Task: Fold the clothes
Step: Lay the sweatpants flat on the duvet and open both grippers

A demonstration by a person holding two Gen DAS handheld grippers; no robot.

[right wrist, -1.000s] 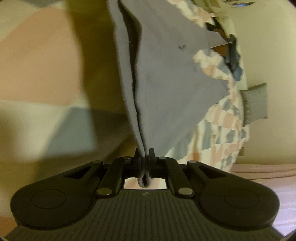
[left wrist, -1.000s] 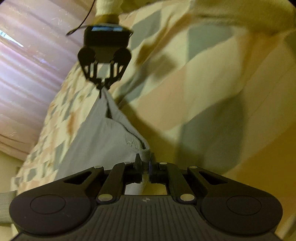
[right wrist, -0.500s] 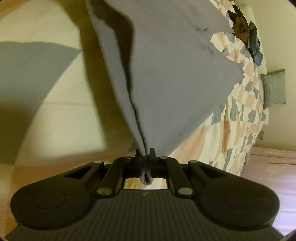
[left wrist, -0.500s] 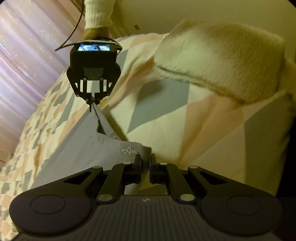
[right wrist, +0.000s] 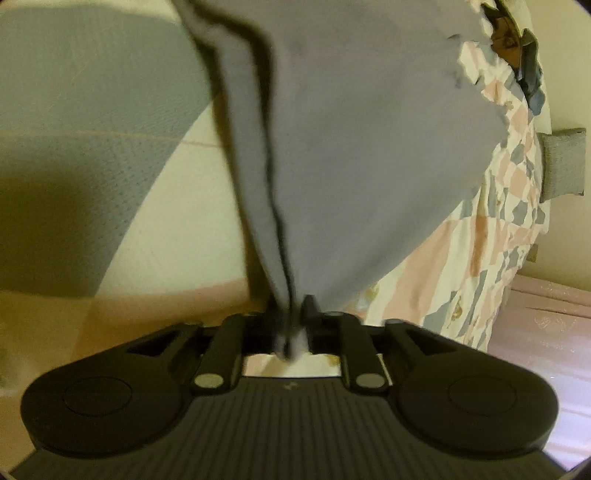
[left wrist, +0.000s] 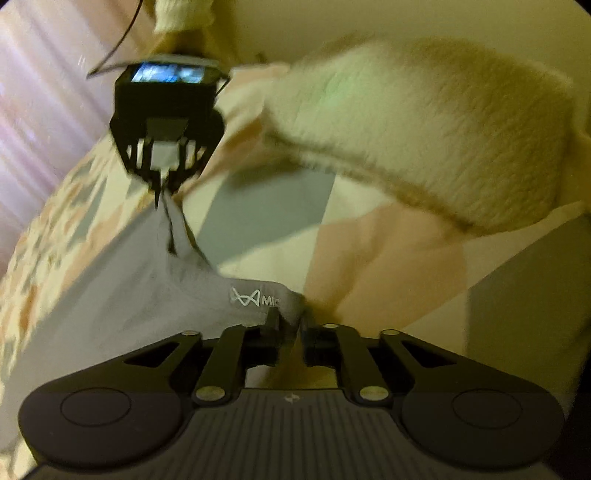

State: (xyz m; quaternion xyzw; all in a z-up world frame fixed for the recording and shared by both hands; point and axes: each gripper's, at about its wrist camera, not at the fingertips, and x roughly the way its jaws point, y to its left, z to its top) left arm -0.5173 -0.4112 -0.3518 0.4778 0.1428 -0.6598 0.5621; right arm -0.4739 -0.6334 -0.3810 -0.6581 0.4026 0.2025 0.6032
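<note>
A grey garment (left wrist: 122, 295) with a white logo (left wrist: 255, 297) lies stretched over the patchwork bedspread (left wrist: 369, 251). Its logo corner sits between the fingers of my left gripper (left wrist: 290, 321), whose jaws are opening and stand slightly apart around it. In the right wrist view the garment (right wrist: 369, 147) spreads out above my right gripper (right wrist: 291, 314). A folded edge hangs in that gripper's gap, and its jaws are opening too. The right gripper (left wrist: 162, 184) also shows at the upper left of the left wrist view, with the cloth peaking up to its tips.
A fluffy cream blanket (left wrist: 424, 140) lies on the bed just beyond the garment. Pink curtains (left wrist: 33, 122) hang at the left. A cream sleeve (left wrist: 181, 14) holds the right gripper. A grey cushion (right wrist: 565, 162) and a dark heap of clothes (right wrist: 517, 33) sit past the bed's far side.
Both grippers have come down toward the bed with the grey garment between them. Their jaws, pinched tight on the cloth before, now stand parted.
</note>
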